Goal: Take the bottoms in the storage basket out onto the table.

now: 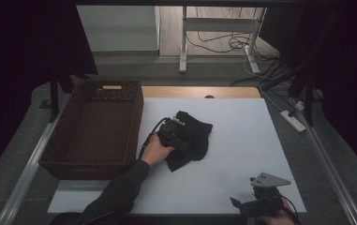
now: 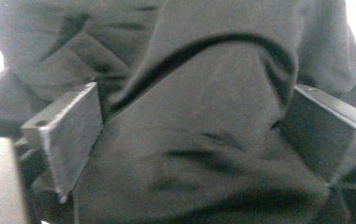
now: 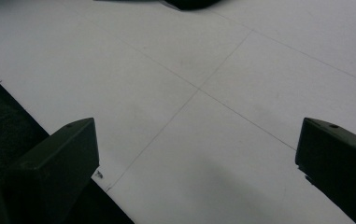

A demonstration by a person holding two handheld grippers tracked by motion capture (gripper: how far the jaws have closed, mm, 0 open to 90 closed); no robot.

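A crumpled black cloth [image 1: 196,133] lies on the white table top [image 1: 246,140], just right of the basket. My left gripper [image 1: 178,134] rests on the cloth's left part, held by a hand in a dark sleeve. In the left gripper view its jaws stand wide apart, and a thick fold of the cloth [image 2: 199,116] bulges between them, touching both inner faces without being squeezed. My right gripper [image 1: 244,204] hovers at the table's front right edge. It is open [image 3: 196,154], with only bare table between its jaws.
A brown wicker basket [image 1: 137,126] stands empty at the table's left, its right wall close to the left hand. Beyond the table's far edge are desk legs and cables on the floor [image 1: 223,42]. A dark cloth corner [image 3: 192,3] shows far ahead of the right gripper.
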